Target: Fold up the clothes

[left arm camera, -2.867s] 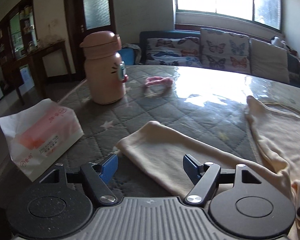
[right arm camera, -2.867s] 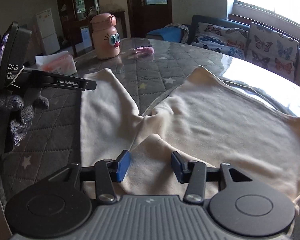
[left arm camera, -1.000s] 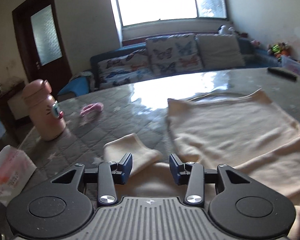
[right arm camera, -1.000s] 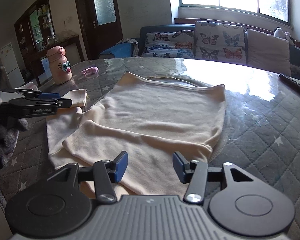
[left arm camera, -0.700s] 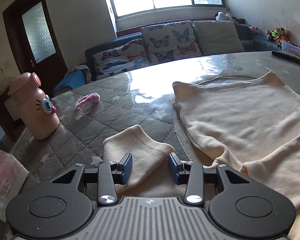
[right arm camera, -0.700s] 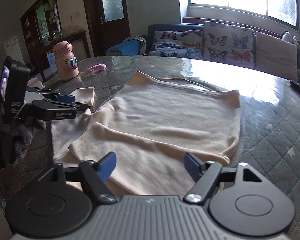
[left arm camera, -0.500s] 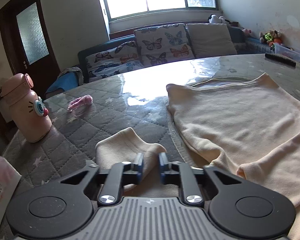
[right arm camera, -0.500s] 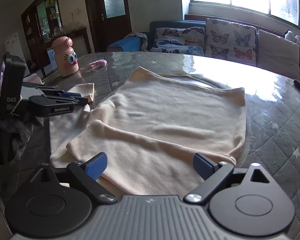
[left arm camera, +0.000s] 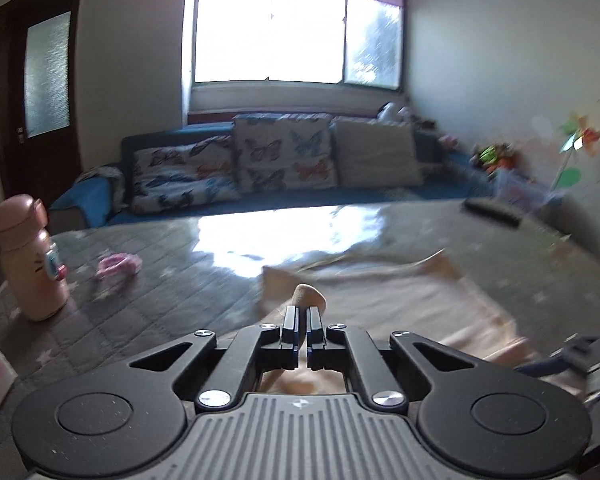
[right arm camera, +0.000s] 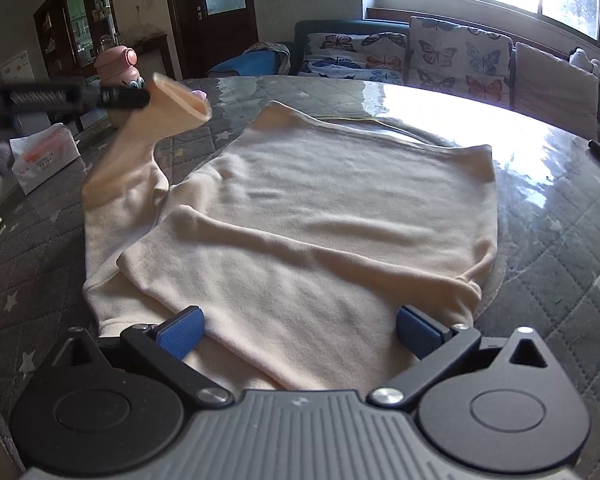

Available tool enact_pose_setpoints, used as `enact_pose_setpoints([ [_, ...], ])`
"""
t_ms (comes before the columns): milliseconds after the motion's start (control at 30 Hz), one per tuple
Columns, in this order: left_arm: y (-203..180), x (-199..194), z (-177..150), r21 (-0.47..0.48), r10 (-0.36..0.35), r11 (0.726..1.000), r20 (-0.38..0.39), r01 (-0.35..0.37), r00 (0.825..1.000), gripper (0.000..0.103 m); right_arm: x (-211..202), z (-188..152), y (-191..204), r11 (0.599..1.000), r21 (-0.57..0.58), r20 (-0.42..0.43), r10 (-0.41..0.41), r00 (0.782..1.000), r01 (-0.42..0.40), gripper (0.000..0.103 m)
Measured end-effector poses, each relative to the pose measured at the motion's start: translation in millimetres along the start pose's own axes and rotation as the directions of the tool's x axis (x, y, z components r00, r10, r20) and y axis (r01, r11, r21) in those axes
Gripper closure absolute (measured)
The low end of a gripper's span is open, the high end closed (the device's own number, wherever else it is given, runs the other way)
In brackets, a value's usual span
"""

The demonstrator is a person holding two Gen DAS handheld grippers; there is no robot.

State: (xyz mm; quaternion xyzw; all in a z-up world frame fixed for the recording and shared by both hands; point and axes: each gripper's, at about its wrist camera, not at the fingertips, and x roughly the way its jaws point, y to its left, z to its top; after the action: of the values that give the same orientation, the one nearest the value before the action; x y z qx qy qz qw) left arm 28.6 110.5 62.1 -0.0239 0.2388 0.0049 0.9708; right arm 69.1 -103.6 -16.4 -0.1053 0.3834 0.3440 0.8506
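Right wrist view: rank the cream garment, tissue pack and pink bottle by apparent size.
1. cream garment, by far the largest.
2. tissue pack.
3. pink bottle, partly hidden and farther away, so its true size is uncertain.

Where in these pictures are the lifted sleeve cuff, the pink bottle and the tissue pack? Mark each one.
sleeve cuff (right arm camera: 188, 106): right wrist view, on the open end of the raised sleeve.
pink bottle (left arm camera: 32, 264): left wrist view, on the middle of its body.
tissue pack (right arm camera: 46, 156): right wrist view, on its front face.

In the right wrist view, bare surface (right arm camera: 560, 216) lies open along the right of the frame. At upper left, a pink bottle (right arm camera: 118, 66), a tissue pack (right arm camera: 46, 154) and the raised sleeve (right arm camera: 160, 120) crowd the way.
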Motion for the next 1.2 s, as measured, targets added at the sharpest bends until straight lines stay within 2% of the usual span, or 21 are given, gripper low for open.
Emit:
enact_pose_setpoints([
  [133, -37.2, -16.1, 10.9, 0.018, -0.121, 0.993, 0.042, 0.120, 0.992, 0.099, -11.1, -4.4, -4.2, 1.000, 0.009, 0.021, 0.000, 1.000, -0.001, 0.000],
  [300, -83.3, -32.4, 22.0, 0.048, -0.265, 0.964, 0.079, 0.262, 0.961, 0.099, -26.8, -13.0, -15.4, 0.999, 0.040, 0.044, -0.010, 0.999, 0.008, 0.000],
  [433, -113.2, -13.0, 8.9, 0.069, -0.311, 0.948, 0.005, 0.310, 0.950, 0.099, -36.0, -20.0, -22.3, 0.998, 0.056, 0.053, -0.019, 0.998, 0.016, 0.000],
  [467, -118.2, -7.9, 4.3, 0.073, -0.316, 0.946, -0.018, 0.317, 0.948, 0.096, -37.7, -21.7, -23.8, 0.998, 0.059, 0.054, -0.021, 0.998, 0.018, 0.000],
  [600, -129.1, 4.7, -16.4, 0.096, -0.324, 0.938, -0.101, 0.333, 0.941, 0.095, -43.5, -28.0, -29.6, 0.997, 0.077, 0.054, -0.025, 0.998, 0.021, 0.000],
  [633, -128.7, 4.8, -20.4, 0.105, -0.323, 0.937, -0.114, 0.334, 0.940, 0.091, -44.9, -29.1, -30.5, 0.997, 0.080, 0.054, -0.024, 0.998, 0.019, 0.000],
  [667, -127.1, 4.2, -23.2, 0.112, -0.320, 0.936, -0.123, 0.334, 0.939, 0.084, -46.1, -30.1, -31.3, 0.996, 0.083, 0.054, -0.022, 0.998, 0.017, 0.000],
  [767, -113.9, -0.5, -28.6, 0.124, -0.283, 0.947, -0.117, 0.297, 0.952, 0.069, -50.7, -31.8, -32.9, 0.996, 0.088, 0.060, -0.020, 0.998, 0.015, 0.000],
  [933, -68.2, 0.9, -33.5, 0.105, -0.153, 0.981, -0.118, 0.166, 0.981, 0.067, -61.5, -22.5, -37.9, 0.993, 0.110, 0.101, -0.052, 0.993, 0.041, 0.001],
  [1033, -39.9, 4.6, -40.0, 0.086, -0.059, 0.994, -0.139, 0.071, 0.988, 0.067, -58.4, -12.0, -42.4, 0.991, 0.119, 0.114, -0.080, 0.990, 0.067, 0.014],
  [1133, -19.4, 8.6, -45.1, 0.072, 0.002, 0.997, -0.156, 0.010, 0.988, 0.067, -47.6, -2.6, -45.4, 0.989, 0.126, 0.107, -0.086, 0.991, 0.072, 0.025],
  [1200, -11.8, 12.4, -47.5, 0.070, 0.029, 0.997, -0.165, -0.017, 0.986, 0.067, -39.2, 1.1, -46.7, 0.989, 0.133, 0.097, -0.075, 0.992, 0.062, 0.040],
])
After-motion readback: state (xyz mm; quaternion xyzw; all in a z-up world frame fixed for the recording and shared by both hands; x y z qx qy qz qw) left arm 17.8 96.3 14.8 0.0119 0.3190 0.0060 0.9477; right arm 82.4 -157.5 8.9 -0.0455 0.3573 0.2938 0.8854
